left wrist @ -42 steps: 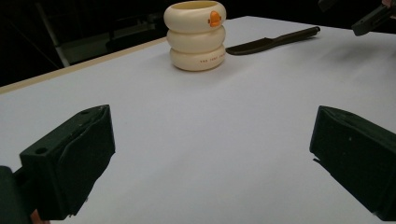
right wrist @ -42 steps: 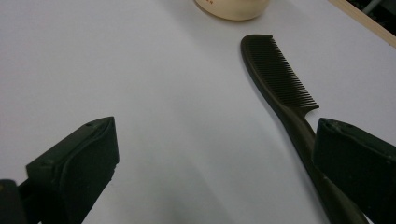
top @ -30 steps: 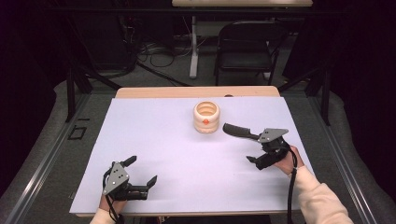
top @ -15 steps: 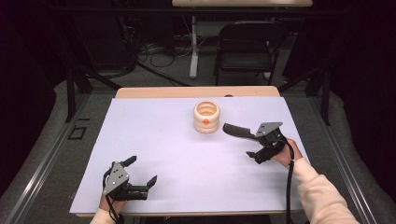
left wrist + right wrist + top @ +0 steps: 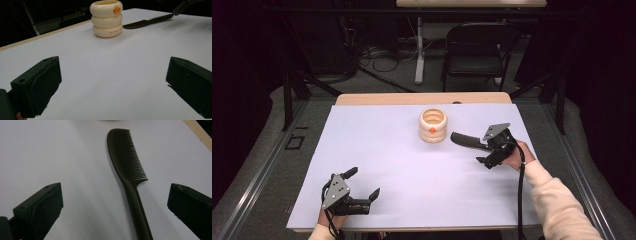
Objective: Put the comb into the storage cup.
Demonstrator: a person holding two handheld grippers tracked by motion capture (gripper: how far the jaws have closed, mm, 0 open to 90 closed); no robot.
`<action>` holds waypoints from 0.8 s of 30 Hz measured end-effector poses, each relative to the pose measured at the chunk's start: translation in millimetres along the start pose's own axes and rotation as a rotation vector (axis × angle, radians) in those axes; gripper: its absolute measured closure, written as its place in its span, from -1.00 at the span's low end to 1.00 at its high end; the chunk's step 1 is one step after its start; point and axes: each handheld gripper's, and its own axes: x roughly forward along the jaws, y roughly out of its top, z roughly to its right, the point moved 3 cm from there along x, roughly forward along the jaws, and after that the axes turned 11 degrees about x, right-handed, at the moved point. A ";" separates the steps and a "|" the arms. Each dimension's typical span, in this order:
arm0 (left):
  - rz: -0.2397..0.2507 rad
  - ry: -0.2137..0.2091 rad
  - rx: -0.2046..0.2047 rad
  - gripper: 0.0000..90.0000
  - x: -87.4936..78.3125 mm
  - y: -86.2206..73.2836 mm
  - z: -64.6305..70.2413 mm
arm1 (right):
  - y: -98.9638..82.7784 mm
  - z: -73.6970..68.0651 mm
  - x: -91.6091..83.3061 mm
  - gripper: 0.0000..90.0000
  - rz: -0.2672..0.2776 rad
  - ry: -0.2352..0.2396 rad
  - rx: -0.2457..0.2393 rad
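Between the wide-apart jaws of the right gripper lies the dark comb, handle nearest, maybe not touched. Left gripper gapes, holding nothing.

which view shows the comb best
The right gripper view: the comb lies flat between the open jaws, teeth and handle sharp. The high view shows it as a small dark shape beside the cup. The left gripper view shows it far off, edge-on.
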 end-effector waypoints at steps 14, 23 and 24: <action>-0.005 0.006 0.000 -0.99 -2.4 -0.8 1.0 | 7.4 10.0 10.2 -1.00 -0.064 -0.003 -0.034; -0.001 0.007 -0.003 -0.99 -2.5 -1.0 1.0 | 11.6 20.3 23.9 -1.00 -0.144 0.014 -0.036; -0.001 0.007 -0.003 -0.99 -2.6 -0.9 1.0 | 11.2 20.5 25.3 -1.00 -0.167 0.017 -0.040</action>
